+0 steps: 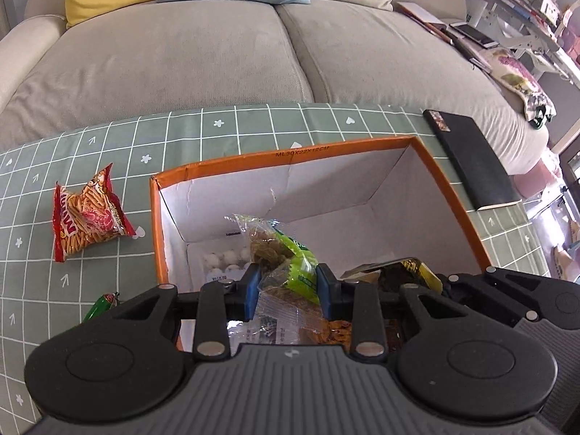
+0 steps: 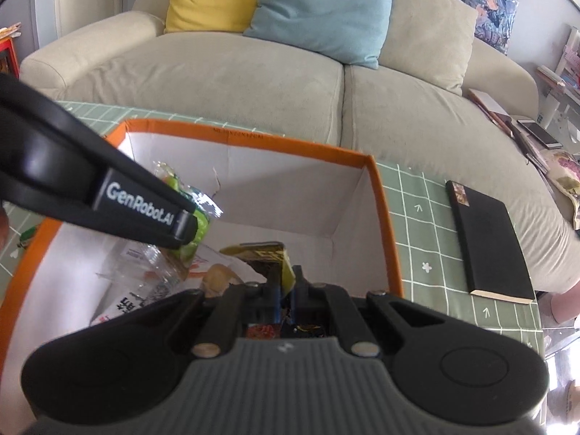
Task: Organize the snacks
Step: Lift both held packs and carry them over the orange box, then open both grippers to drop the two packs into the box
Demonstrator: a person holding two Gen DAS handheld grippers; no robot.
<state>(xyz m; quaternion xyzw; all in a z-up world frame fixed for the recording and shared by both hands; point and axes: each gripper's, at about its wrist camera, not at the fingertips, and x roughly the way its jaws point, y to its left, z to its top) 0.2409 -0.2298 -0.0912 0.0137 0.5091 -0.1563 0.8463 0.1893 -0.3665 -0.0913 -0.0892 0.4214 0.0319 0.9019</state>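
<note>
Both tongs over the open orange-rimmed cardboard box with white inner walls (image 1: 395,195), each pitched steeply down into it. Left gripper (image 1: 288,277) clamped on a clear-and-green plastic snack packet with brown contents (image 1: 286,253), long axis running up and away from the blue pads, upper end poking toward the far wall. Right gripper (image 2: 284,290) pinched tight on the edge of a yellow-and-dark foil snack packet (image 2: 270,259), hanging just above the box floor, right of the green one. Seen from the right wrist, left tong arm crossing at upper left, its packet beside the near-left wall; the two loads close but apart.

Below: a white printed packet (image 2: 123,304) and other wrappers already on the box floor, likely landing spots. Nothing blocking a straight drop, only the two tongs crowding each other.

Outside, on the green grid-patterned tablecloth (image 1: 253,127): a red bag of stick snacks (image 1: 88,219) left of the box, nearer the left hand; a small green-and-red wrapper (image 1: 103,304) near it. A black notebook (image 2: 485,239) lying right of the box. Beige sofa (image 1: 181,54) behind.
</note>
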